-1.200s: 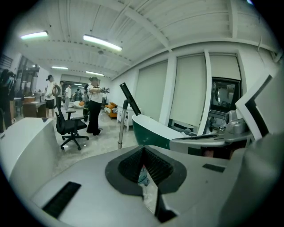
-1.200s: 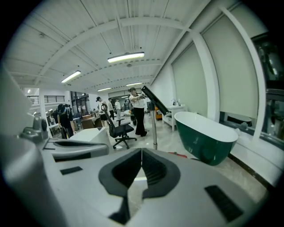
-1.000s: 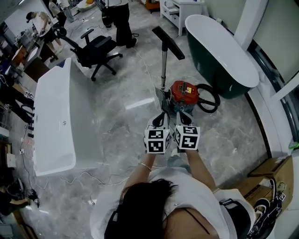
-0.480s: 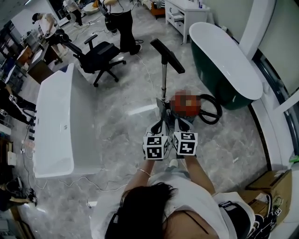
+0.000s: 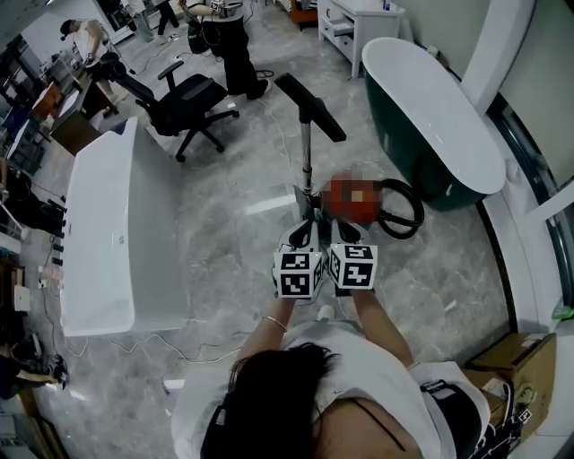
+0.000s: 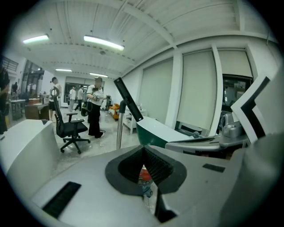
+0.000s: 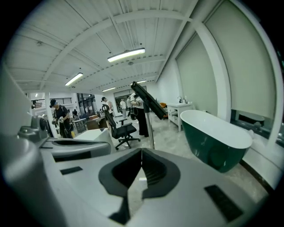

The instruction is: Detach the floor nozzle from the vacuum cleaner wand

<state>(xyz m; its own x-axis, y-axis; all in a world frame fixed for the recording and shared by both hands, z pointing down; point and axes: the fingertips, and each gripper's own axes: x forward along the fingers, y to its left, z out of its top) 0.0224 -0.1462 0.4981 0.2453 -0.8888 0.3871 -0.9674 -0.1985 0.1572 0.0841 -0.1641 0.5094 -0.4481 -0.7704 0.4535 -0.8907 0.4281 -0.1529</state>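
The vacuum's silver wand (image 5: 307, 152) stands upright on the floor, with the black floor nozzle (image 5: 309, 106) tilted at its top end. A red canister (image 5: 357, 197) and a looped black hose (image 5: 404, 211) lie beside its foot. My left gripper (image 5: 303, 235) and right gripper (image 5: 345, 235) are held side by side just short of the wand's foot, both shut and empty. In the left gripper view the nozzle (image 6: 128, 99) and wand (image 6: 119, 131) rise beyond the shut left gripper (image 6: 143, 148). In the right gripper view the nozzle (image 7: 146, 99) tops the wand (image 7: 151, 131) ahead of the right gripper (image 7: 141, 153).
A white bathtub (image 5: 103, 242) stands at the left and a dark green bathtub (image 5: 430, 108) at the right. A black office chair (image 5: 184, 99) and people stand further back. A white cabinet (image 5: 359, 18) is behind the wand, a cardboard box (image 5: 516, 359) at the lower right.
Both grippers, side by side and still shut, have come nearer to the wand; the wand and nozzle now sit lower and closer in the head view.
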